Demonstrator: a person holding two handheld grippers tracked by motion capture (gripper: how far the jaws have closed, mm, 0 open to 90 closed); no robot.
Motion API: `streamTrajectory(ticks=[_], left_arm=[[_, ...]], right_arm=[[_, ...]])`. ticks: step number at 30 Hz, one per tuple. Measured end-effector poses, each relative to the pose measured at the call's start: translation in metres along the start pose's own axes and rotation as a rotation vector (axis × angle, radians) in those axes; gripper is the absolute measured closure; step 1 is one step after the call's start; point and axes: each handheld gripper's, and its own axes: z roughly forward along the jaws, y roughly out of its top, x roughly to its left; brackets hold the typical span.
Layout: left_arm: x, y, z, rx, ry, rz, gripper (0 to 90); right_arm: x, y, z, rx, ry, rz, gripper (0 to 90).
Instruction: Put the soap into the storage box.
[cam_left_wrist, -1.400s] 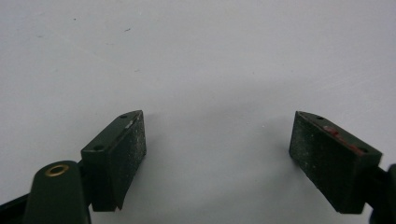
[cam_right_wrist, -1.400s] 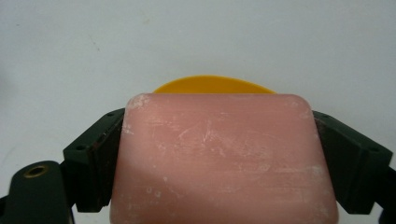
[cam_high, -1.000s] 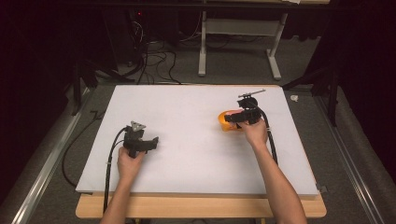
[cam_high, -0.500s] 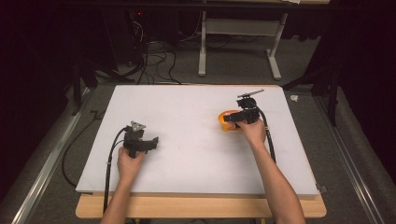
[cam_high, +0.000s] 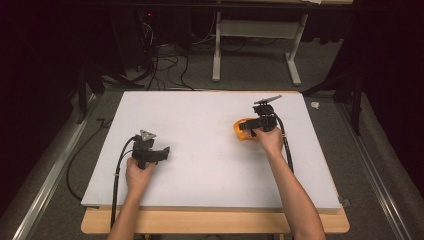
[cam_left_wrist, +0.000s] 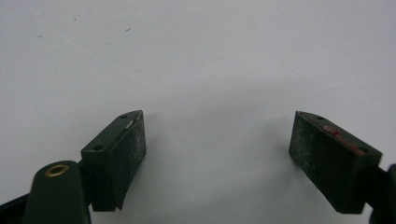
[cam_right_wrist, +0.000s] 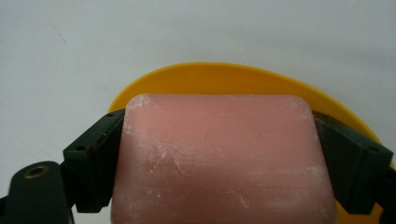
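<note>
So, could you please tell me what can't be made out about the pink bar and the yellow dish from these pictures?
- Pink soap bar, right gripper view: its near end is cut off by the bottom edge, and its underside is hidden, so contact with the yellow dish cannot be told.
- Dish, right gripper view: the bar covers its inside.
- High view: the right gripper and hand hide the bar; the dish is too small for detail.

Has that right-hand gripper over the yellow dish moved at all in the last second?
No. In the high view the right gripper sits at the same spot over the orange-yellow dish, equally far from the table's far edge, holding the pink bar.
</note>
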Motion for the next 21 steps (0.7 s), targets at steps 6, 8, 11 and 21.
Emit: streamTrajectory(ticks=[6,8,11,21], left_arm=[[0.000,0.000,0.000,0.000,0.000,0.000,19.2],[0.000,0.000,0.000,0.000,0.000,0.000,19.2],[0.000,0.000,0.000,0.000,0.001,0.000,19.2],[0.000,0.000,0.000,0.000,0.001,0.001,19.2]], right_arm=[[-0.001,0.000,0.002,-0.009,-0.009,0.018,13.1],[0.000,0.001,0.000,-0.019,-0.014,0.019,13.0],[0.000,0.000,-0.002,-0.029,-0.013,0.014,12.9],[0.004,-0.003,-0.007,-0.048,-0.040,-0.014,13.0]])
